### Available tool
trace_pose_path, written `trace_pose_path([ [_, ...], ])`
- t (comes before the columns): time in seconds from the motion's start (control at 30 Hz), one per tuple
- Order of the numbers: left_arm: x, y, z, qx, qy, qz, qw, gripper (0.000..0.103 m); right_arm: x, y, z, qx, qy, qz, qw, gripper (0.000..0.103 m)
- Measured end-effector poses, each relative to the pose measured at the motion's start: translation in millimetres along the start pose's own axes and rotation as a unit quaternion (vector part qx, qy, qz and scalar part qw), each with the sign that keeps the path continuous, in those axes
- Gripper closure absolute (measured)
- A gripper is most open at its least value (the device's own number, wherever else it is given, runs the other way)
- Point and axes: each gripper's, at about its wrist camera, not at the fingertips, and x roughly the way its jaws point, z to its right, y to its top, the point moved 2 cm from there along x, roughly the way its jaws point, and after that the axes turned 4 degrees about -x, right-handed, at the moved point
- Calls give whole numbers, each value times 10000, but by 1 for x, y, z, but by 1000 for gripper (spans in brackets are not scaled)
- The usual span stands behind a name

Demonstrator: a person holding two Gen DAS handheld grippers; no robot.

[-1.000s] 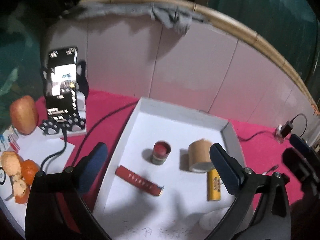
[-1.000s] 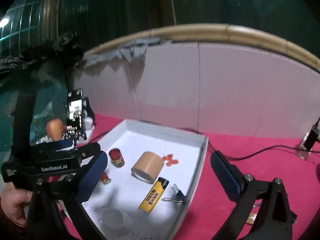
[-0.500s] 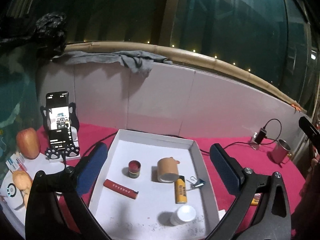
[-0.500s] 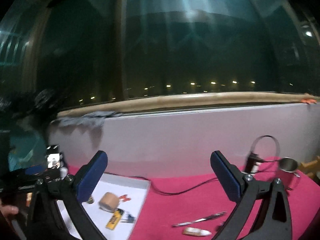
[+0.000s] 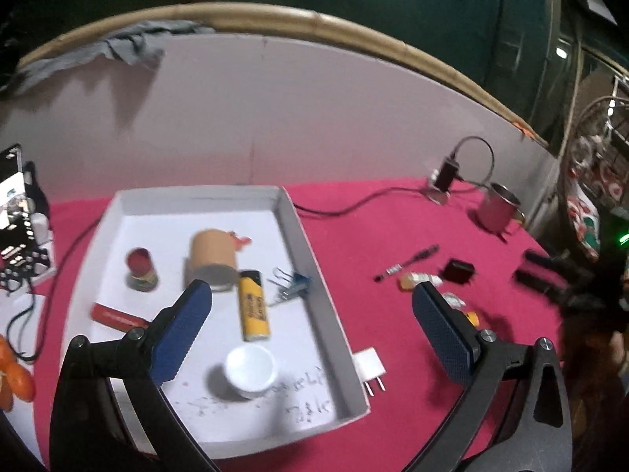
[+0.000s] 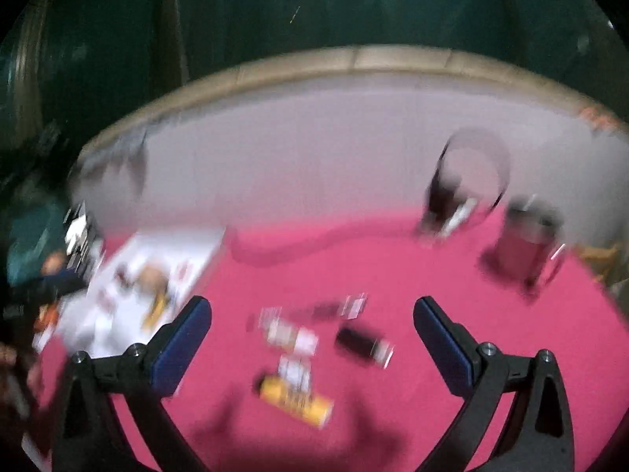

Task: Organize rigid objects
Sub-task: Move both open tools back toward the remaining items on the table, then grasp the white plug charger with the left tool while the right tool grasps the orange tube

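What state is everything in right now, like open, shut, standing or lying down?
Left gripper: open, empty.
Right gripper: open, empty.
Tape roll: lying on its side in the tray.
Yellow lighter: lying flat in the tray.
Red-lidded jar: upright, lid on.
White cup: upright.
Metal mug: upright on the cloth.

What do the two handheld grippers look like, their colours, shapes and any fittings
Both look alike. The left gripper has two black angular plastic arms with triangular cut-outs and silver screws, each tipped with a dark blue textured pad. The right gripper matches: black arms, silver screws, blue pads. No cables or markings show.
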Motion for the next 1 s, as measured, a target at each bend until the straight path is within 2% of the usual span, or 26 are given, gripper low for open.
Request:
trace_pose_path([
  [0.03, 3, -2, 0, -3, -80, -66, 9999, 0, 11, -12, -1, -150, 133, -292, 9994, 1],
  [0.1, 6, -5, 2, 28, -266, -210, 9994, 0, 20, -23, -6, -467, 192, -545, 9972, 2],
  [0.2, 9, -9, 2, 122, -375, -308, 9987, 0, 37, -37, -13, -910, 298, -873, 9916, 12],
  [0.27, 10, -11, 5, 161, -375, -344, 9986, 0, 52, -41, -15, -1047, 391, -1111, 9875, 23],
  [0.37, 9, -9, 9, 291, -368, -360, 9982, 0, 69, -47, -18, -1244, 442, -1375, 9817, 34],
  [0.5, 12, 1, 15, 544, -370, -371, 9971, 0, 75, -48, -23, -1550, 428, -1438, 9764, 38],
  [0.6, 14, 7, 20, 709, -519, -467, 9950, 0, 71, -49, -24, -1643, 520, -1469, 9740, 56],
  [0.67, 18, 5, 29, 964, -621, -578, 9917, 0, 65, -51, -25, -1682, 590, -1477, 9728, 76],
  [0.7, 20, 3, 34, 1109, -651, -640, 9896, 0, 64, -52, -25, -1675, 621, -1494, 9725, 79],
  [0.77, 26, -6, 47, 1572, -668, -797, 9821, 0, 56, -58, -24, -1641, 671, -1505, 9726, 80],
  [0.83, 36, -16, 61, 2196, -679, -1026, 9678, 0, 47, -62, -22, -1577, 707, -1482, 9737, 80],
  [0.93, 53, -27, 78, 3026, -779, -1473, 9384, 1, 41, -66, -18, -1438, 788, -1433, 9760, 80],
  [1.0, 65, -33, 86, 3469, -888, -1881, 9145, 2, 39, -68, -16, -1362, 844, -1396, 9772, 80],
])
